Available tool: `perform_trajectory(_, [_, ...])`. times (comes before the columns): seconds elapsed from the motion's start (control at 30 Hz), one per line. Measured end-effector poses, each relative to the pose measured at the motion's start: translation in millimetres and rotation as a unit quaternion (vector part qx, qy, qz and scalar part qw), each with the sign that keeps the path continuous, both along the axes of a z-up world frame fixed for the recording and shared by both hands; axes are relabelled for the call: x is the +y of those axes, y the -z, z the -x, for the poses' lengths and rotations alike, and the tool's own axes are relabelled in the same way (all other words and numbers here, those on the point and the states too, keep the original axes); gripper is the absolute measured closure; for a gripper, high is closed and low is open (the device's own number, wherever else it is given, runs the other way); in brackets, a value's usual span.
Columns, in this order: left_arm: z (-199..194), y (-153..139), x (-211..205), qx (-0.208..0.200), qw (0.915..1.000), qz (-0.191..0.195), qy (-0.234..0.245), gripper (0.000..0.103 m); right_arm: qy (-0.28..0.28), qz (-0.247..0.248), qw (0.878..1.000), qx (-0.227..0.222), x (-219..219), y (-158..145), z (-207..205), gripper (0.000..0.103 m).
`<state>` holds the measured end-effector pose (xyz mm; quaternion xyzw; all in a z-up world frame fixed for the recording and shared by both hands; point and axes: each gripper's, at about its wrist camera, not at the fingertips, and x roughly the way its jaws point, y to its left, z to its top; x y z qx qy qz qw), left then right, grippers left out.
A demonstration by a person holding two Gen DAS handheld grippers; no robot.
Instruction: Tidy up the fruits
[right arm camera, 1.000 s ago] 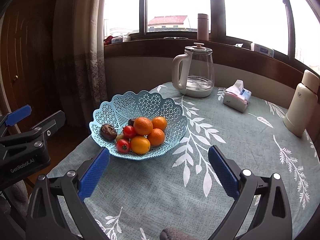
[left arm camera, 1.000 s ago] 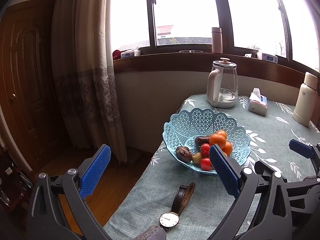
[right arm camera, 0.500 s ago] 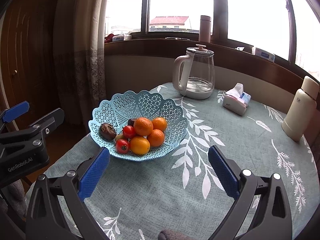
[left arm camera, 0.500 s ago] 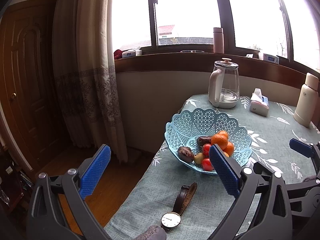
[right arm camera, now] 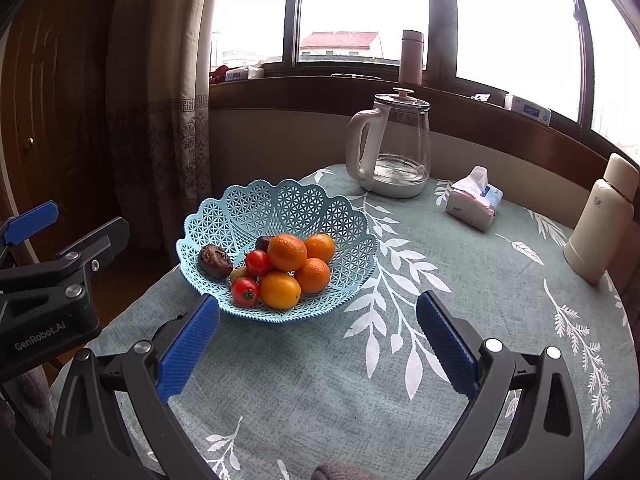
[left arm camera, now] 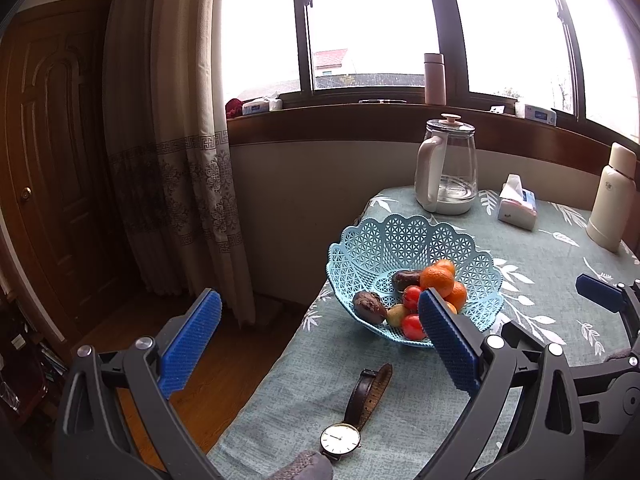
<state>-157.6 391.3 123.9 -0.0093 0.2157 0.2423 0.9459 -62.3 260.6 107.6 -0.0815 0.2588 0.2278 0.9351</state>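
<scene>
Left gripper [left arm camera: 320, 344]: I hold it above the table edge with the blue pads wide apart and nothing between them. One pad hangs over the wooden floor, the other stands in front of the basket in my left view.
Right gripper [right arm camera: 318, 342]: I hold it over the tablecloth, jaws spread wide and empty, pointing toward the basket.
Basket [right arm camera: 280, 204]: a light blue lattice bowl with a scalloped rim, standing on the table near the edge on the curtain side, just beyond my right gripper.
Fruits: all of them lie in the basket. I see four oranges [right arm camera: 287, 252] piled together, two red tomatoes [right arm camera: 245, 292] beside them, and a dark wrinkled fruit [right arm camera: 215, 261] apart on the left slope of the bowl. A second dark piece and a small yellowish one are half hidden behind the others; I cannot tell what they are.
Watch [left arm camera: 352, 416]: it lies flat on the cloth between my left pads, with a white dial and a brown strap stretched toward the basket, not touching it.
Table [right arm camera: 460, 280]: covered with a grey-green cloth with white leaf print.
Kettle [right arm camera: 394, 148]: glass with a white handle, upright at the far side, well apart from the basket.
Tissue pack [right arm camera: 474, 198]: just right of the kettle.
Cream flask [right arm camera: 600, 220]: upright at the right edge.
</scene>
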Motion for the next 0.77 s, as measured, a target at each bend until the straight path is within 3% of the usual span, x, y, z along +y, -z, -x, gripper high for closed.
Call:
perform_trajectory(0.43, [0, 0, -1, 0.001, 1.0000, 0.000, 0.000, 0.003, -0.004, 0.011, 1.000, -0.011, 2, 4, 5, 0.005])
perform_trajectory(0.77, [-2, 6, -12, 0.005, 0.9999, 0.000, 0.011, 0.003, 0.035, 0.014, 0.999, 0.027, -14, 11, -8, 0.005])
